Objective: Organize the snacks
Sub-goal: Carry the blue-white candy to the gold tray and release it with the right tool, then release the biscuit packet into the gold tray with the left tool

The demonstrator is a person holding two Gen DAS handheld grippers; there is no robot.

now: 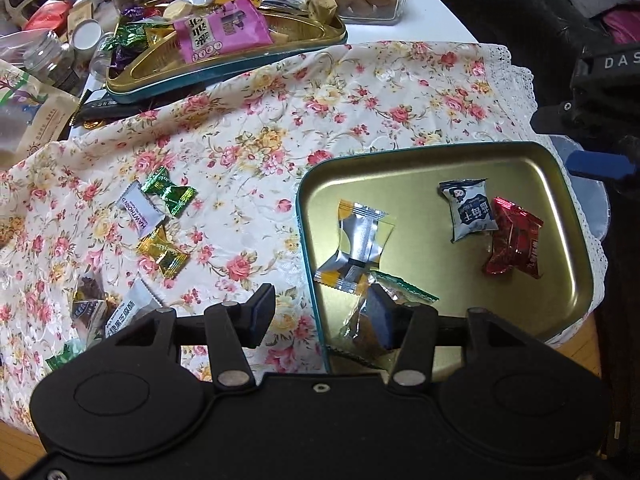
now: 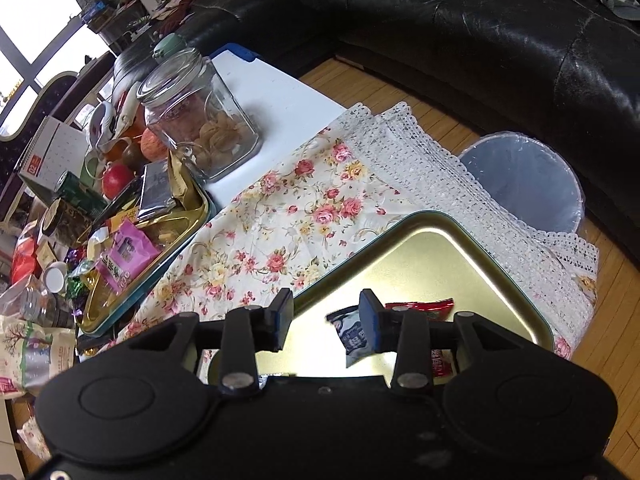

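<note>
A gold tin tray with a teal rim lies on the floral cloth. In it are a silver-yellow candy, a blue-grey candy, a red candy and a clear, green-edged one. Loose on the cloth to the left lie a green candy, a white Hawthorn candy, a gold candy and several more. My left gripper is open, straddling the tray's left rim, holding nothing. My right gripper is open above the tray; the blue-grey candy lies beneath its right finger.
A second tin tray full of snacks stands at the back left, amid jars, bags and fruit. A glass jar of nuts sits on the white table. A lined bin and a black sofa are beyond the table's edge.
</note>
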